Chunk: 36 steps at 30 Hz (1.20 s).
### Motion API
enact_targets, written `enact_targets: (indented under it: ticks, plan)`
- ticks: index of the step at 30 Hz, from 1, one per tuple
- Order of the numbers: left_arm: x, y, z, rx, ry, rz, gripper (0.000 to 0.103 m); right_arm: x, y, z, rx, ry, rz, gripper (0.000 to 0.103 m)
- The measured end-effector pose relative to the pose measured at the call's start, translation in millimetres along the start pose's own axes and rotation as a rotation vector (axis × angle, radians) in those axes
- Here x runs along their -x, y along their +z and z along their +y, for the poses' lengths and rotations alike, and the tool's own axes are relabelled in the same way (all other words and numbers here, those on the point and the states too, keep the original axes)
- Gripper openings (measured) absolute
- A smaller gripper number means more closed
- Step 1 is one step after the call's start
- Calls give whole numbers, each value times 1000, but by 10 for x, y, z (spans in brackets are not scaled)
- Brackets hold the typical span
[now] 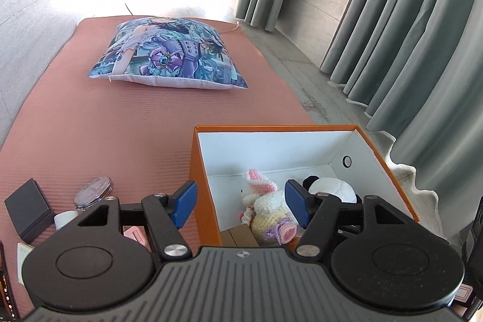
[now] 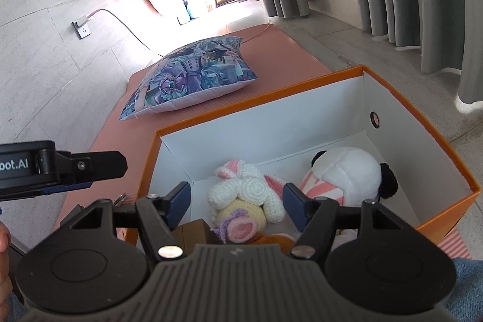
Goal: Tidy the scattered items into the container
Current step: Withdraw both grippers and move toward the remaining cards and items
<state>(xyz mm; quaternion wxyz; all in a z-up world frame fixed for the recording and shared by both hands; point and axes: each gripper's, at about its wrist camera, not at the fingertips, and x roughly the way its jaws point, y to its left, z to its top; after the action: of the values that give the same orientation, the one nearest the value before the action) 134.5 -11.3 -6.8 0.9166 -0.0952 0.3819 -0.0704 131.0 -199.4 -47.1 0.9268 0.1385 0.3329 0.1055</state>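
So both tools are spread wide with nothing between the pads. The left tool [image 1: 240, 202] hangs over the near left wall of the orange box [image 1: 383, 159]: one blue pad is outside the wall, the other is inside next to the crochet bunny [image 1: 267, 208]. The right tool [image 2: 237, 205] hovers over the box opening, and the bunny shows in the gap between its pads, untouched.

Inside the box, the bunny lies near the front, a white plush panda [image 2: 350, 171] sits just beside it toward the right wall, and a brown cardboard piece [image 1: 238, 236] shows at the near edge.

The box sits on the pink mat [image 1: 120, 116], at its near right edge beside the grey curtains [image 1: 407, 35]. Still out on the mat near its front left corner: a black box [image 1: 28, 210], a round silver compact [image 1: 93, 192], a small white bottle [image 1: 65, 218] and something pink [image 1: 139, 234], mostly hidden behind the left tool. A printed pillow [image 1: 169, 59] lies at the mat's far end.
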Motion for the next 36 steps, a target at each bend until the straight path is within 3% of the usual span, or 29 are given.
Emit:
enact_targets:
  ticks: [10,16,21,29,33,36]
  plan:
    - [281,-15,229,16,31,-37,75,252,-42,265,88,-16,-21,69]
    - [481,31,421,15,28,-29,75,424,-54,472,127,38,-15,66]
    - [537,31,629,27,44,78,72,411,-83,731,249,66,80,65]
    - [467,-298,949,47,99,259,70,356,-323,1155,457,140,177,62]
    - [344,-519,1123,112,116,380,70,242,-513,1308,535,149,266,60]
    - [252,-657,1230,162,114,446,70,240,-630,1401,623,132,267,63]
